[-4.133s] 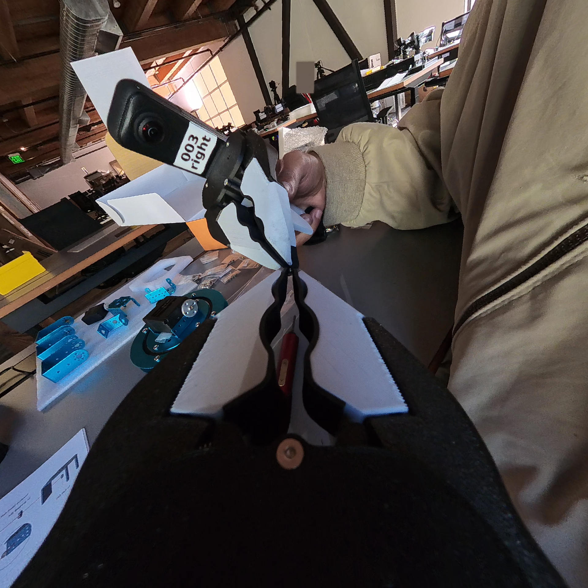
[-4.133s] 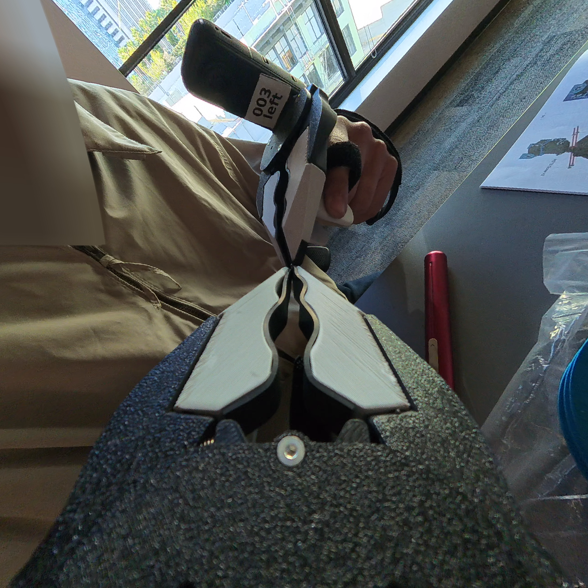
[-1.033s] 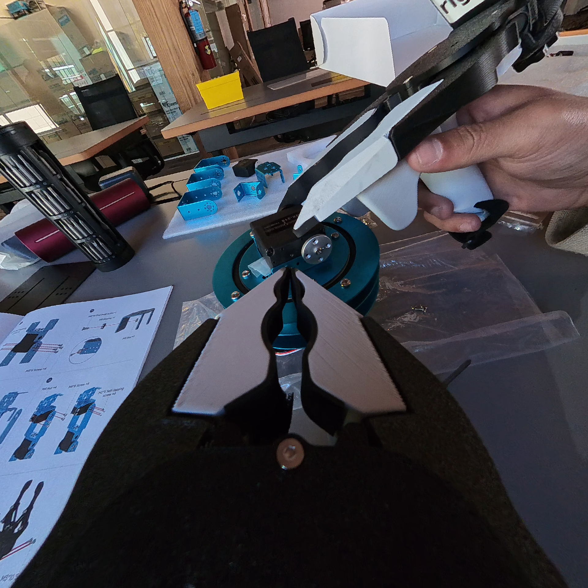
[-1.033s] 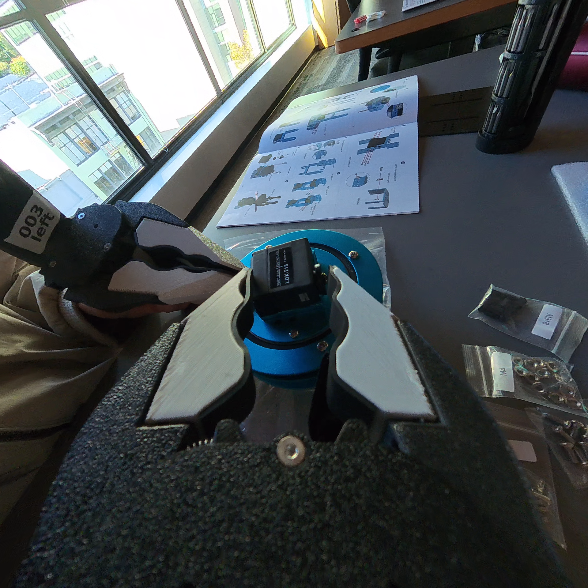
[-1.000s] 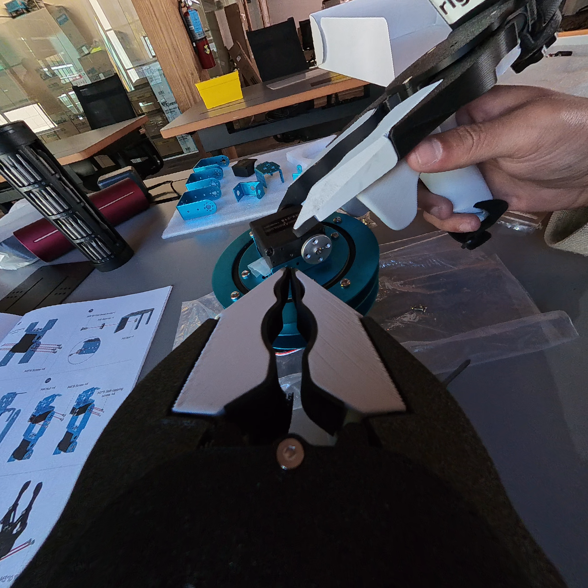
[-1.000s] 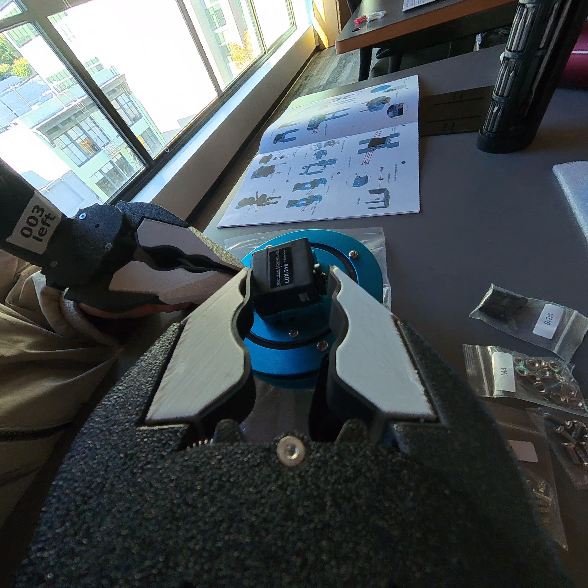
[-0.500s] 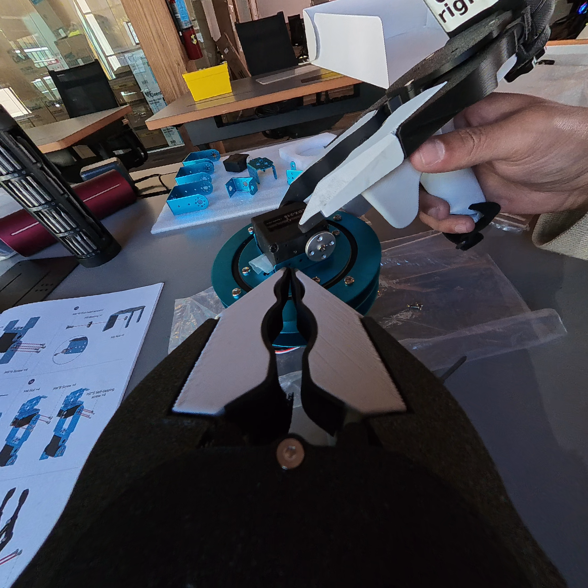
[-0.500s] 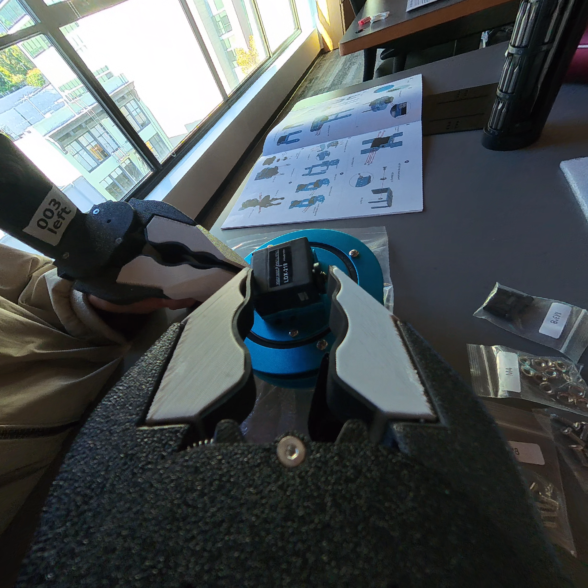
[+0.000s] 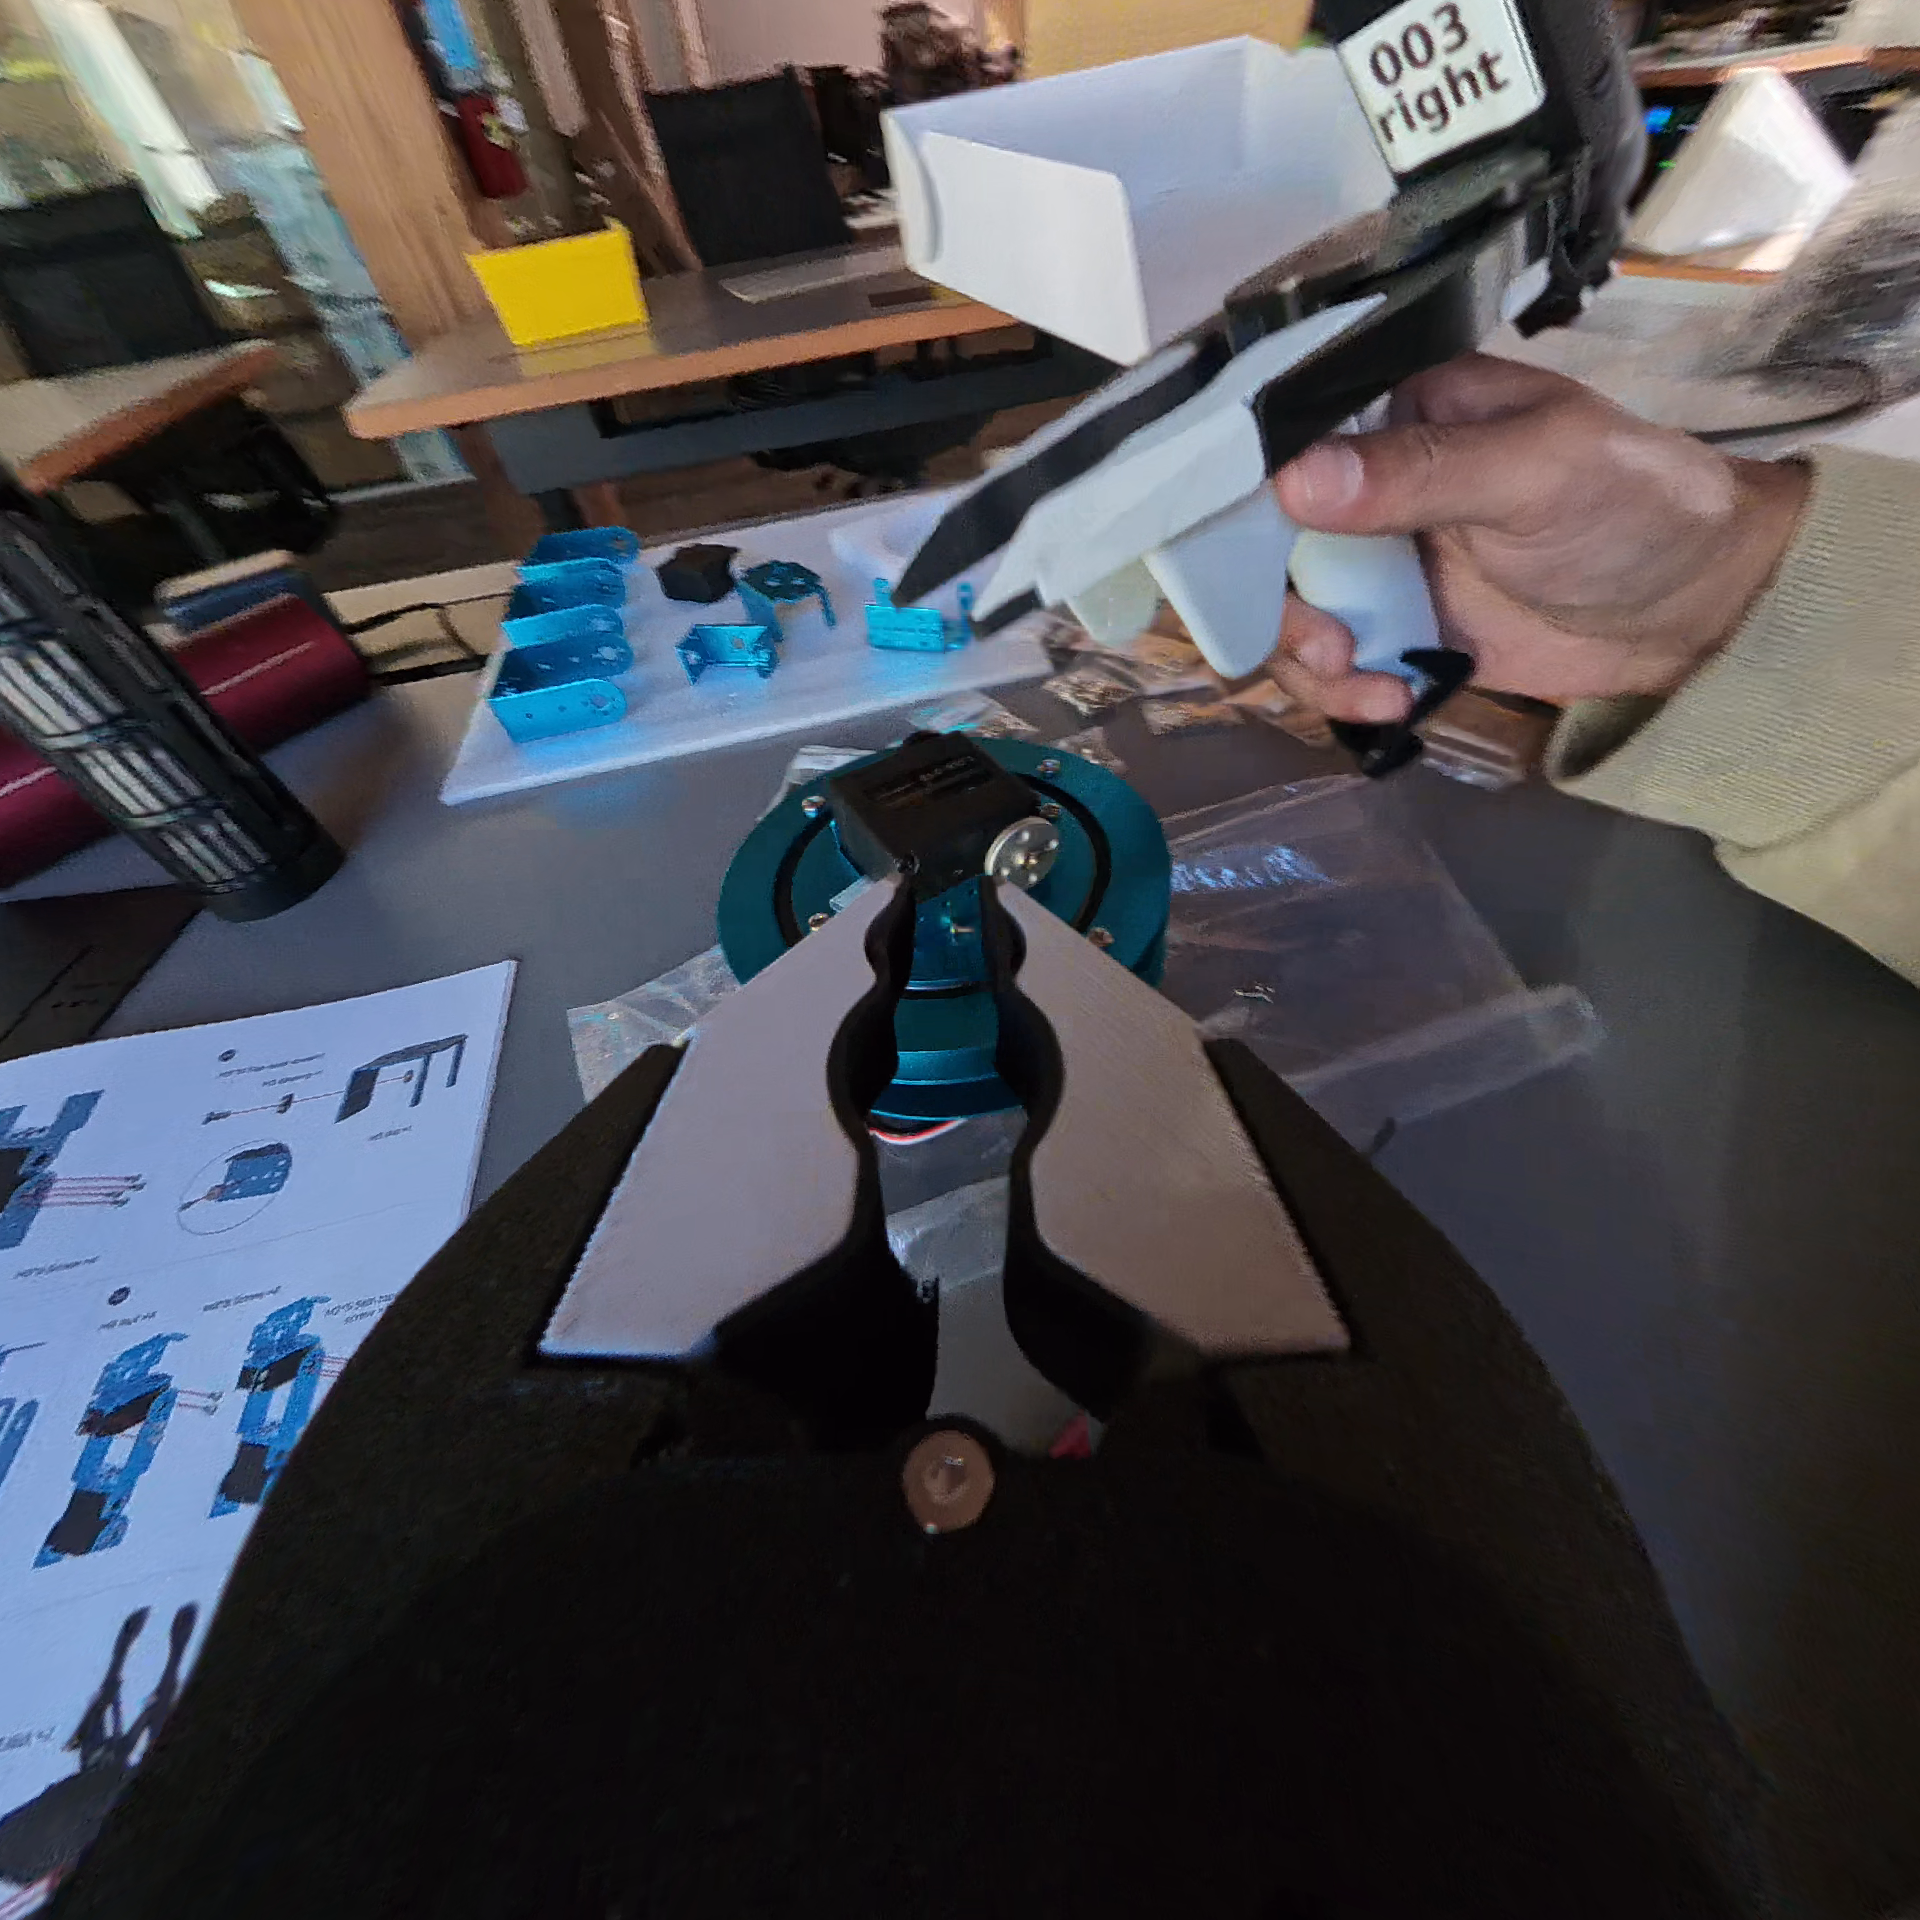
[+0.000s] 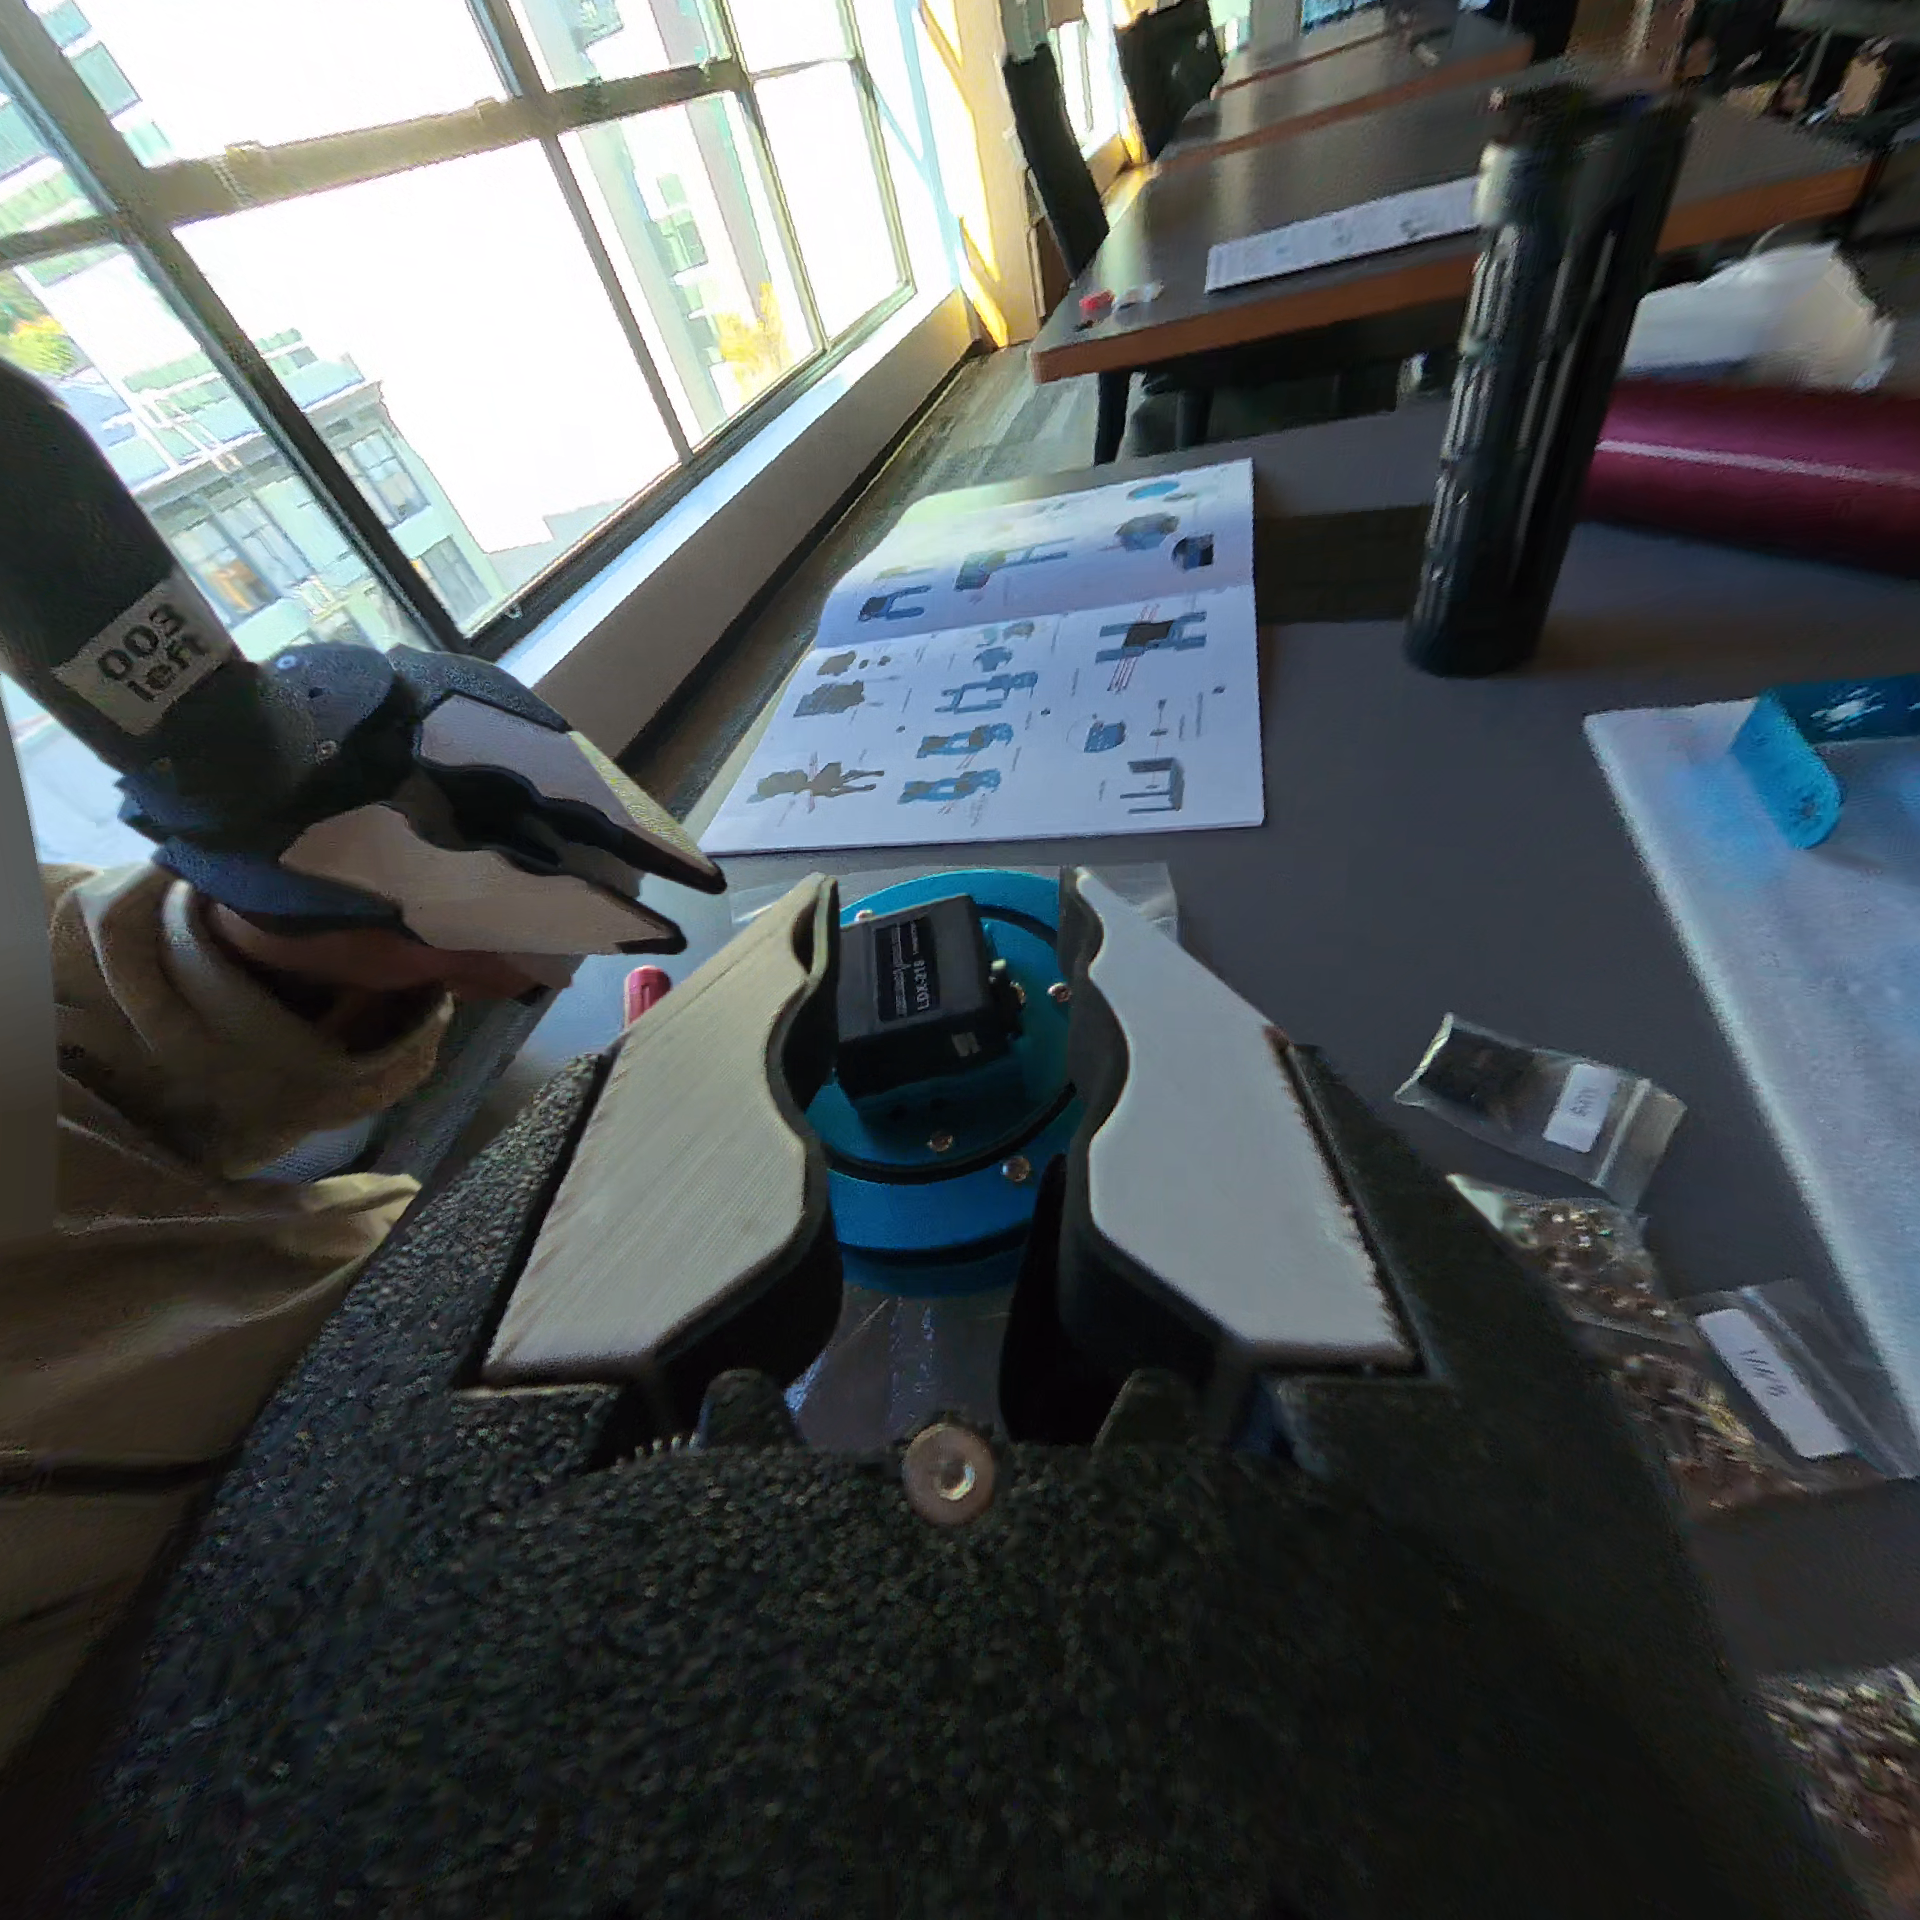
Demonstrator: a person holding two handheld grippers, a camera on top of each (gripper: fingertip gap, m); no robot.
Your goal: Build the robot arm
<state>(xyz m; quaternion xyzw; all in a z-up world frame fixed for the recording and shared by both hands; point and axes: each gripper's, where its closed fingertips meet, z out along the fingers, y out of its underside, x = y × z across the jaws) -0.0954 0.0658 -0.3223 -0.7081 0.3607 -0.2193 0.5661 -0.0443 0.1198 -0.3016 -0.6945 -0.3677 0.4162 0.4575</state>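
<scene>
Grey worktop [image 10: 1455,935] carries a blue round base [image 10: 935,1216] with a black servo [image 10: 914,997] on top. Right claw [image 10: 945,883] spread wide, lifted, empty. Left claw [image 9: 945,883] slightly parted at the servo's 6 o'clock, gripping nothing.

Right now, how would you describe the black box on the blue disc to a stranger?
On the grey table, beside the open instruction booklet, lies a round blue disc. On it sits the black box, the only black part there, with a silver wheel on one side.
</scene>
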